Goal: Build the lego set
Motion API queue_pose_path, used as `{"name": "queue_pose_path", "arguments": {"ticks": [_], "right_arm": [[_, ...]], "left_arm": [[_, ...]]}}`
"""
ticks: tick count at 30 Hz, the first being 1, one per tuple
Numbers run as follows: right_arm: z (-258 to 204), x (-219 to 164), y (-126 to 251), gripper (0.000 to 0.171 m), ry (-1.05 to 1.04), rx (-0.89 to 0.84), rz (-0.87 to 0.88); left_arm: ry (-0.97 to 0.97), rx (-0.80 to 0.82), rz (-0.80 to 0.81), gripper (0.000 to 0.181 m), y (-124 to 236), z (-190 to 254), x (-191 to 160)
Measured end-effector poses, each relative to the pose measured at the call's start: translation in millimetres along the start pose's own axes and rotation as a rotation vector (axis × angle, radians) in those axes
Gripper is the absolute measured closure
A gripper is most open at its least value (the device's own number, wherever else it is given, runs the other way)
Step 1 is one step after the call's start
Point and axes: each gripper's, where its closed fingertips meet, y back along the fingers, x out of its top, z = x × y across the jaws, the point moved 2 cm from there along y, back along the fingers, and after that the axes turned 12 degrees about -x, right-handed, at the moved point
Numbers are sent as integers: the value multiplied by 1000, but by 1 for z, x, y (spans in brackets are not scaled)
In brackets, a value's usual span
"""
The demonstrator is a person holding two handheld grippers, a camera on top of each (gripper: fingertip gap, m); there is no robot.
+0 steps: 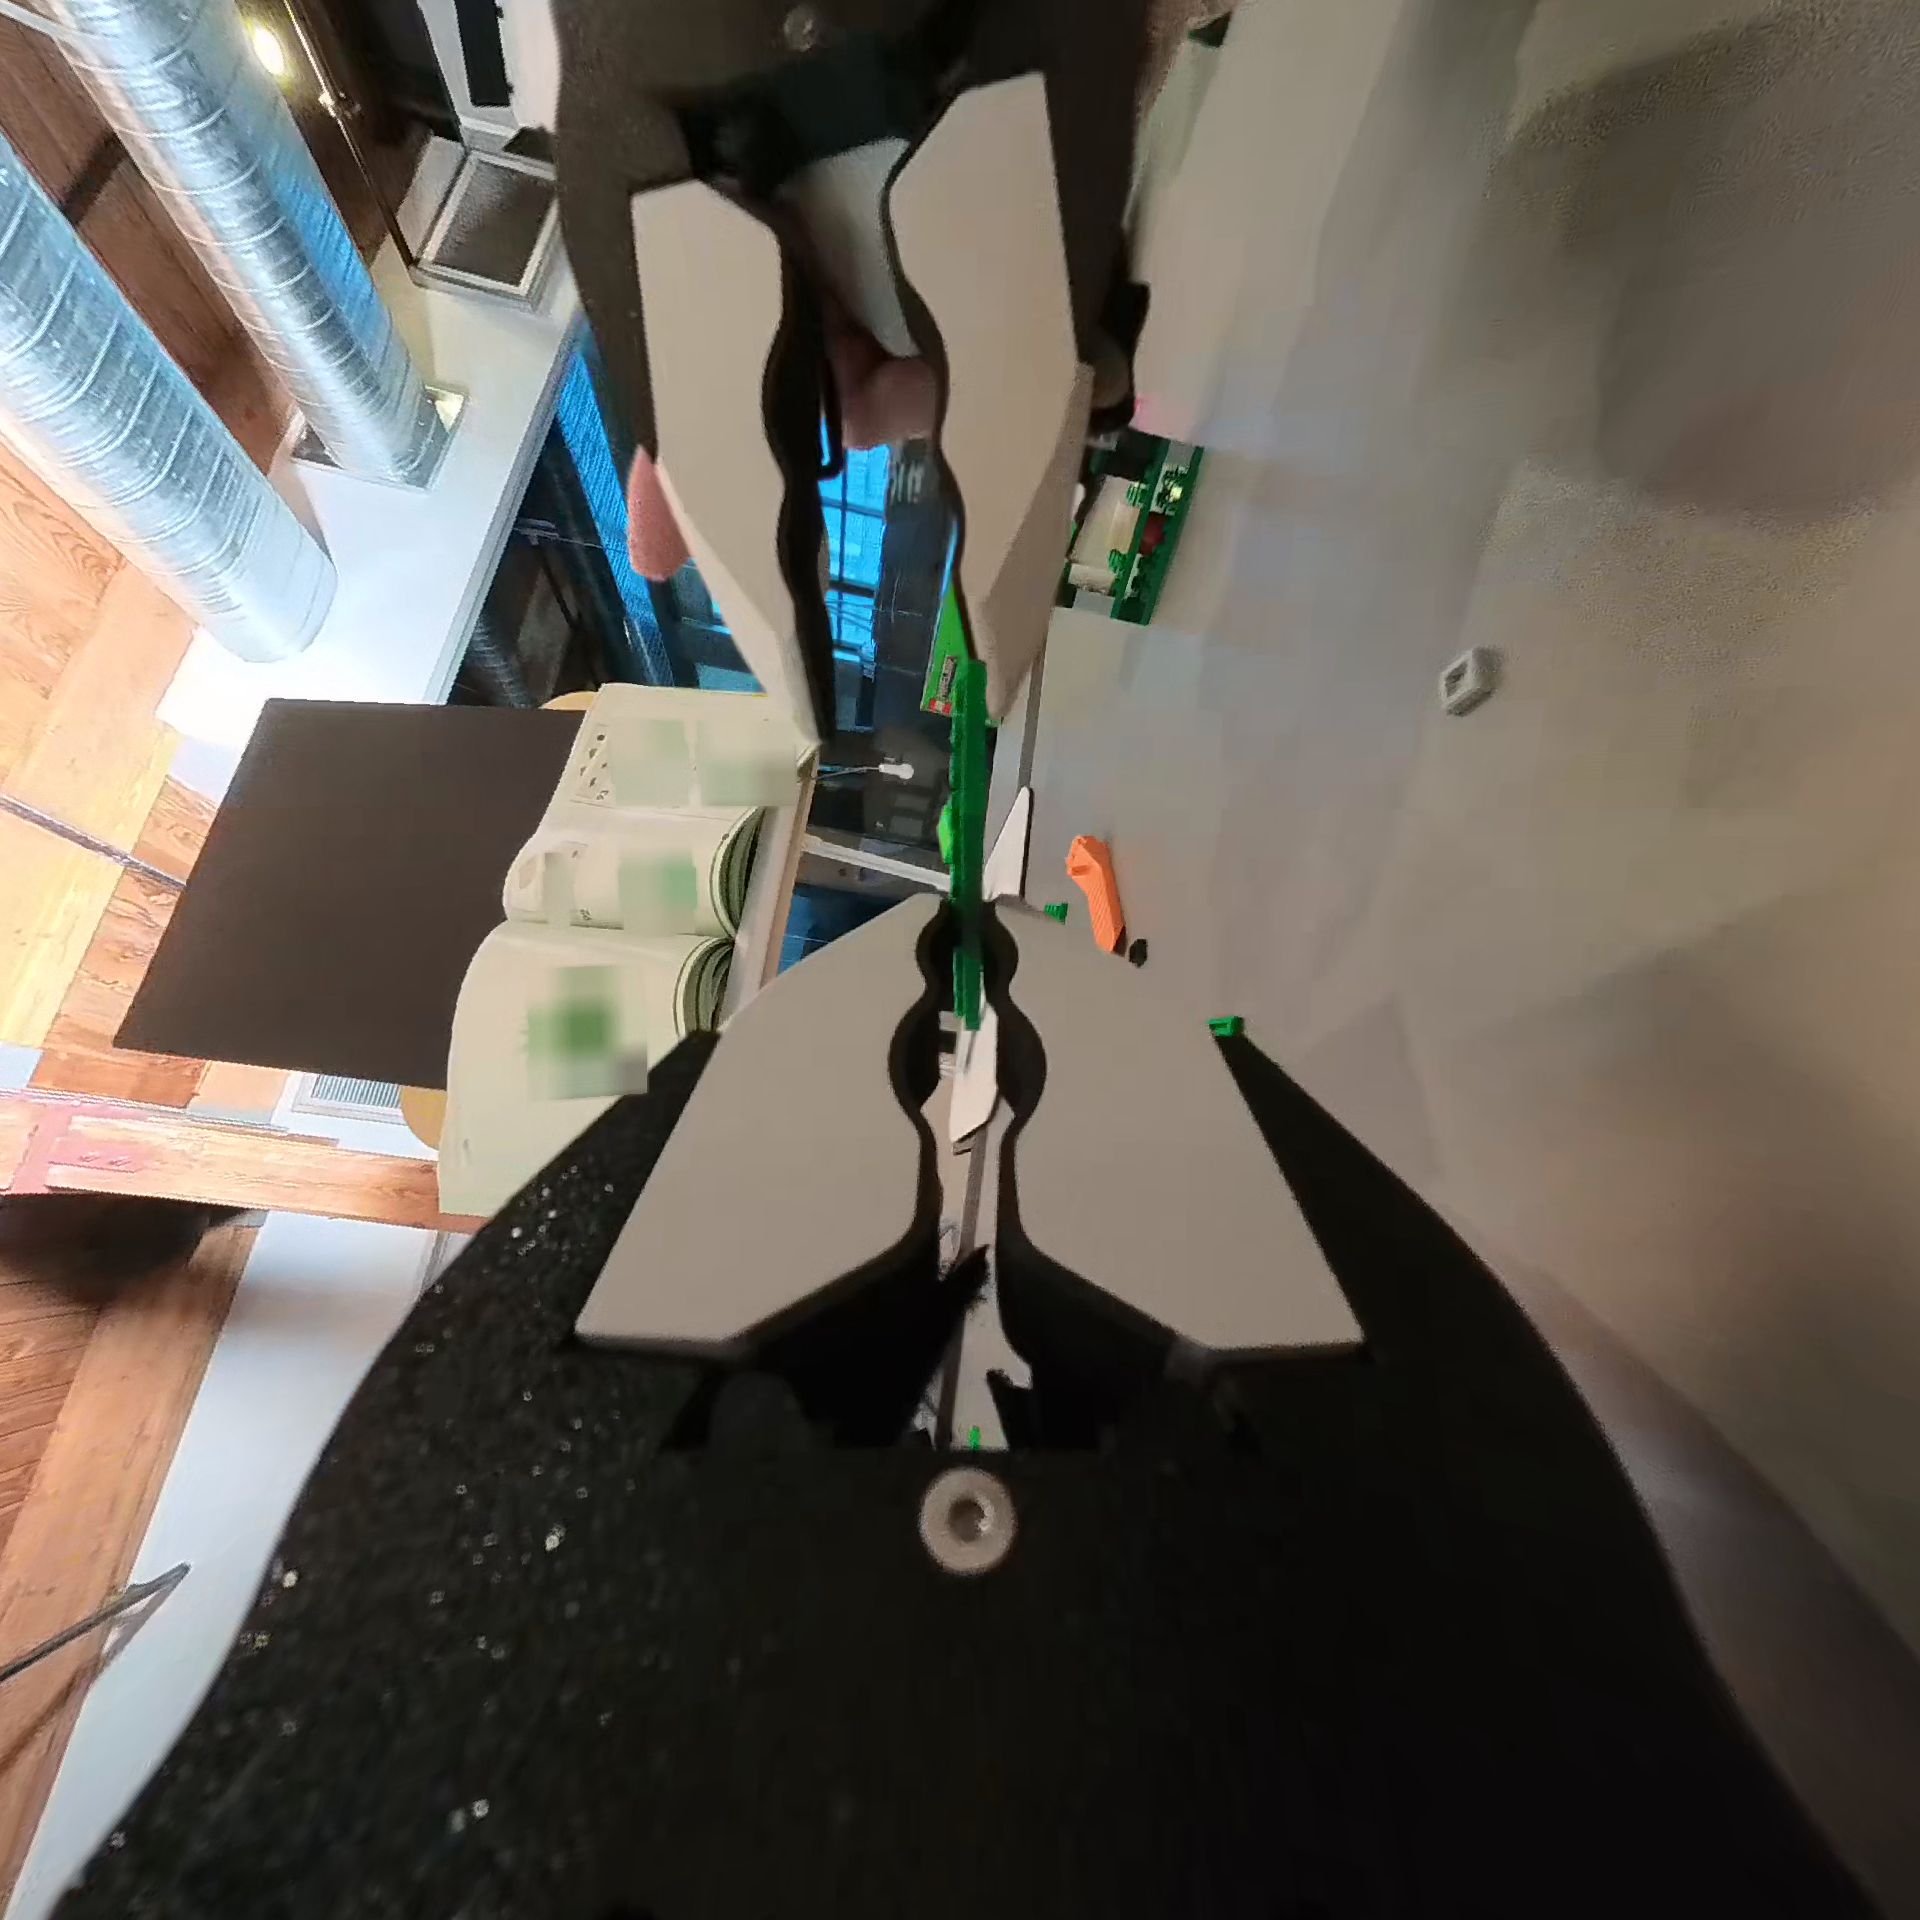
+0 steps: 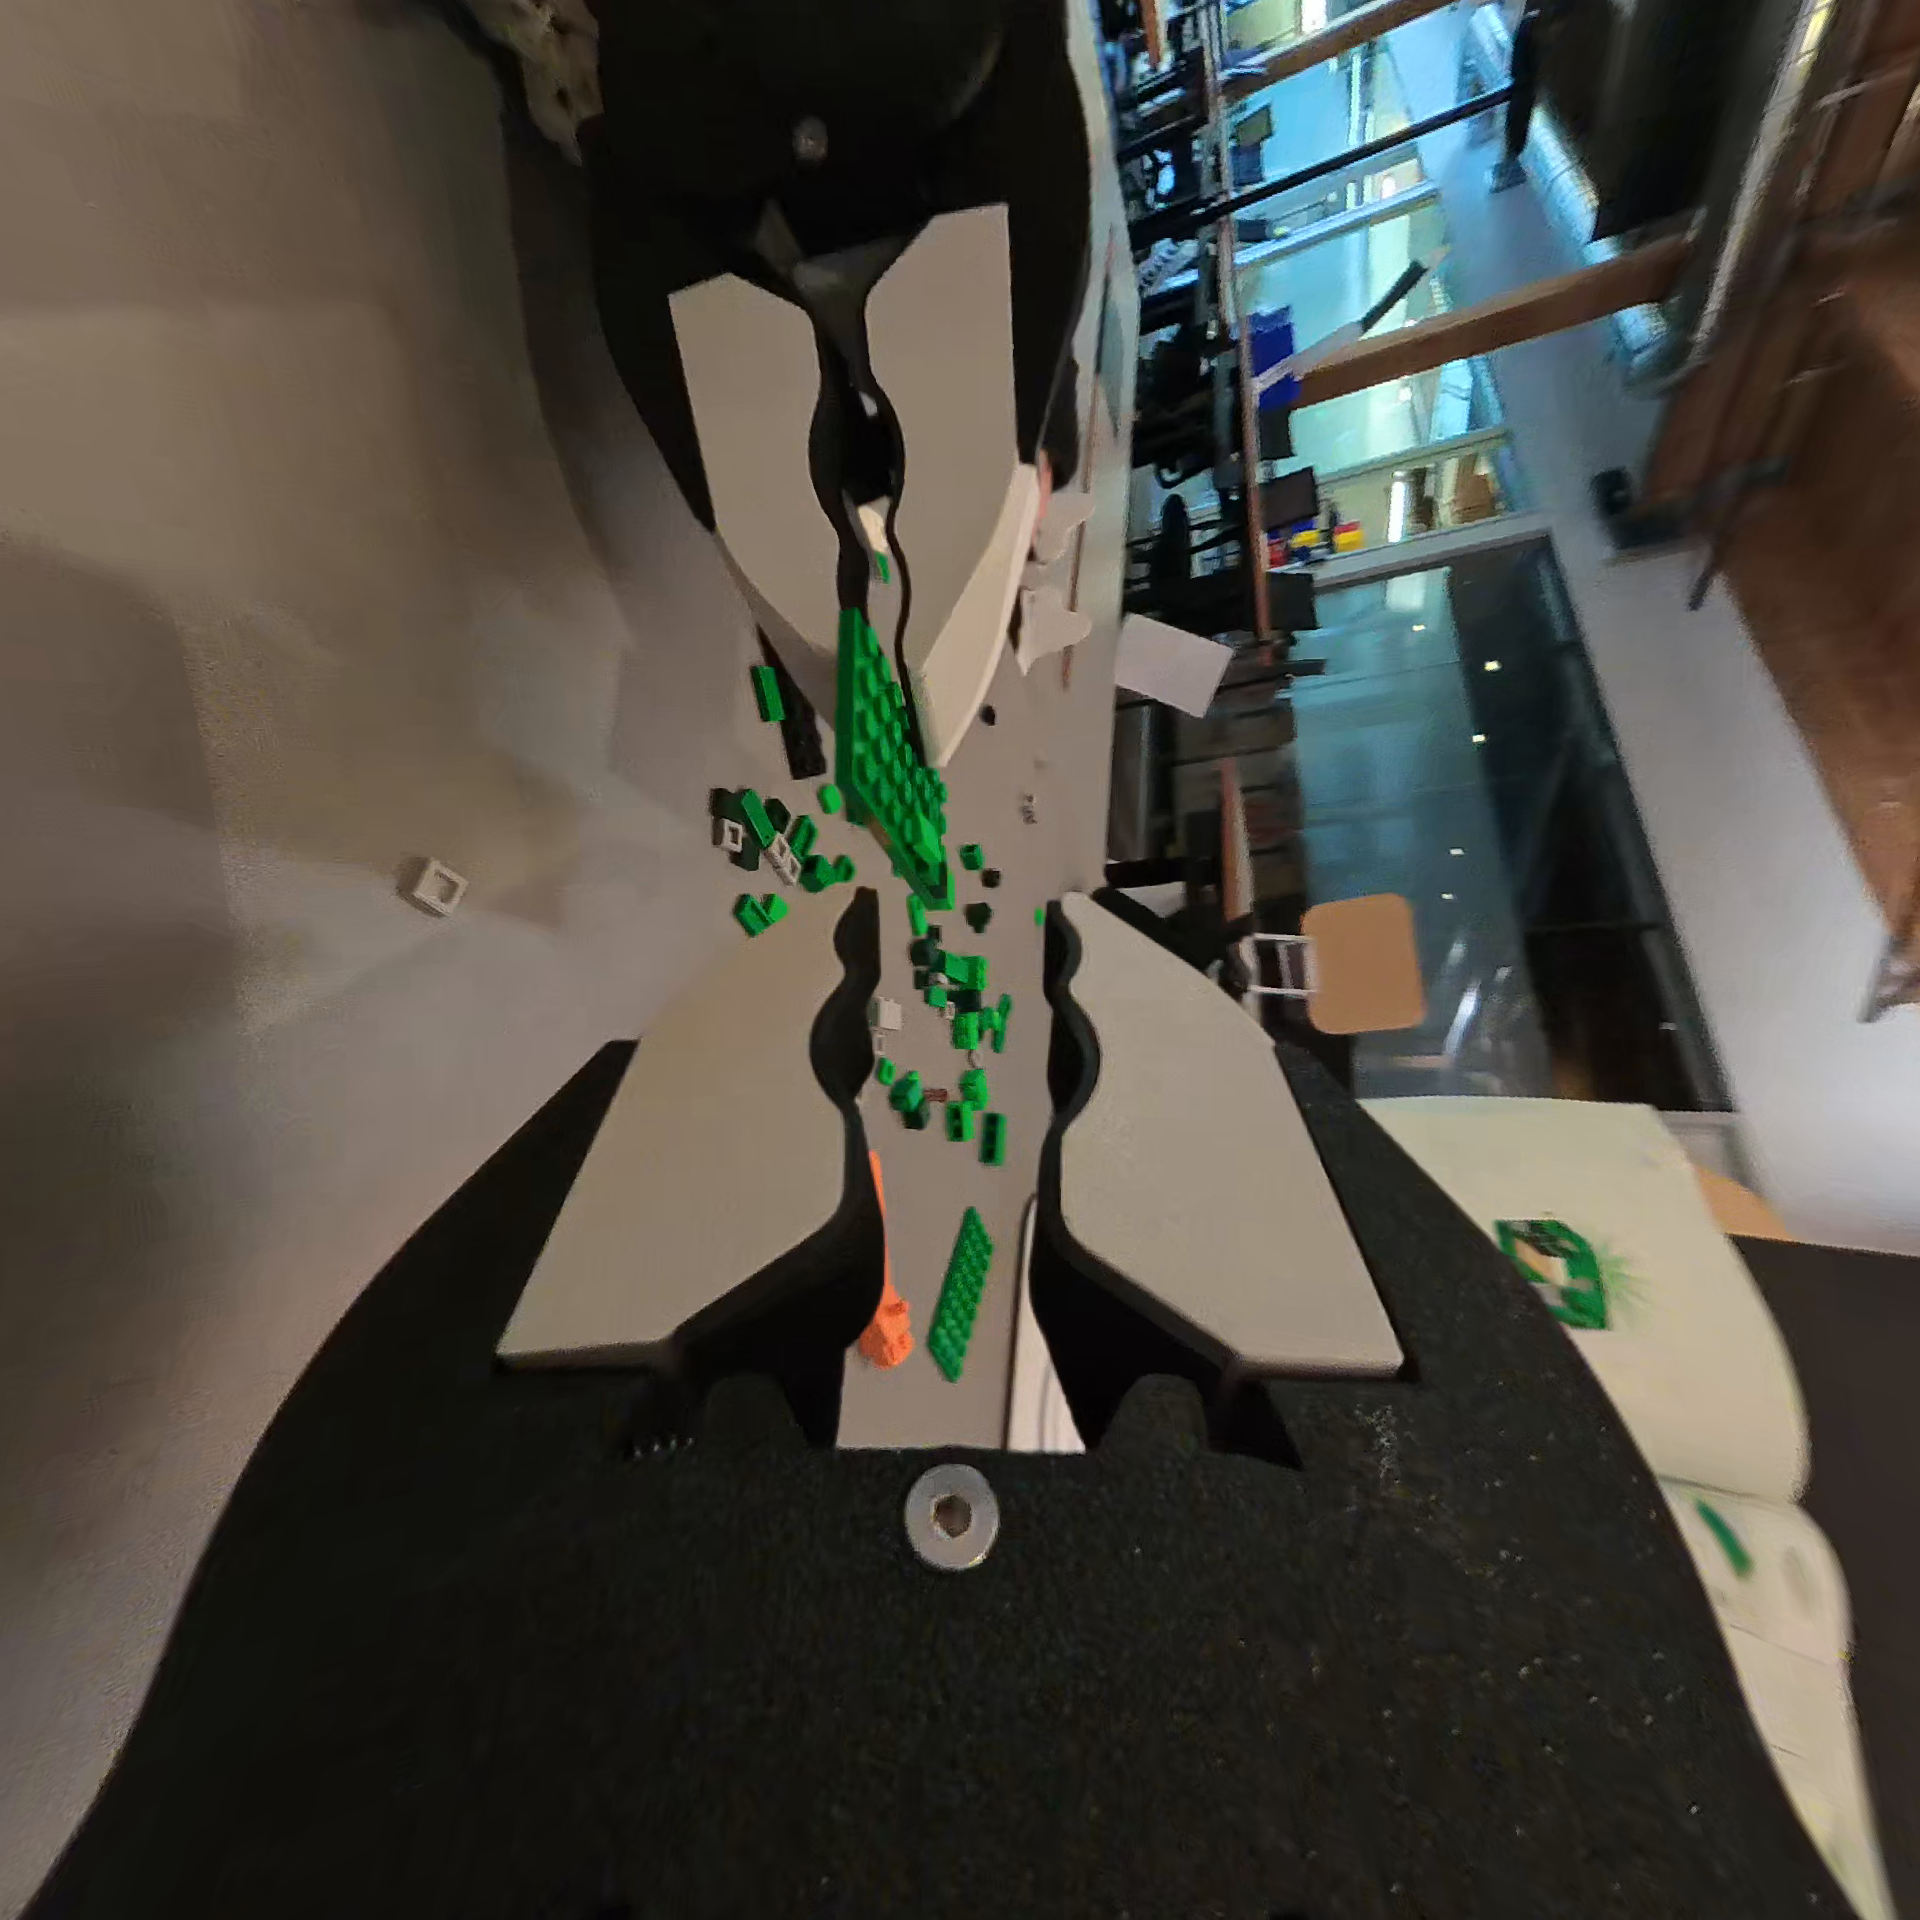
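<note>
- White surface (image 2: pixel 312 727) under us, an open workshop with ducts and glass walls behind, and both cameras are rolled on their side.
- We've got the left gripper (image 1: pixel 968 920) with its fingers clamped on one end of the long green plate (image 1: pixel 966 821), which is held up off the surface.
- From the left wrist view the plate shows edge-on, a thin green line. Its long axis runs straight out from our fingers toward the right gripper (image 1: pixel 904 717).
- Switch views: the right gripper (image 2: pixel 961 909) has its fingers apart and nothing between them. The plate's free end (image 2: pixel 883 748) points right at that gap, studded face toward this camera.
- We read this as a brace: the left gripper (image 2: pixel 883 707) pins one end so the studs face the free gripper, ready for a piece to be pressed on or the far end to be taken.
- Loose green pieces (image 2: pixel 956 1018) are scattered mid-surface below, with a smaller green plate (image 2: pixel 961 1288) and an orange separator tool (image 2: pixel 883 1320) just beside each other.
- Open instruction booklets (image 1: pixel 623 935) sit out by an edge, as best we can tell.
</note>
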Motion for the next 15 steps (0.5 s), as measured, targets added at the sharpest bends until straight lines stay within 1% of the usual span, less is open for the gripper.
{"name": "queue_pose_path", "arguments": {"ticks": [2, 7, 11, 15], "right_arm": [[-2, 3, -1, 140, 75, -59, 15], [-16, 4, -9, 139, 204, -81, 3], [-18, 2, -13, 141, 277, -106, -25], [-21, 3, -14, 143, 288, -107, -26]], "left_arm": [[13, -1, 7, 177, 0, 0, 0], [27, 2, 17, 177, 1, -1, 1], [20, -4, 17, 177, 1, 1, 2], [10, -6, 17, 177, 1, 2, 2]]}}
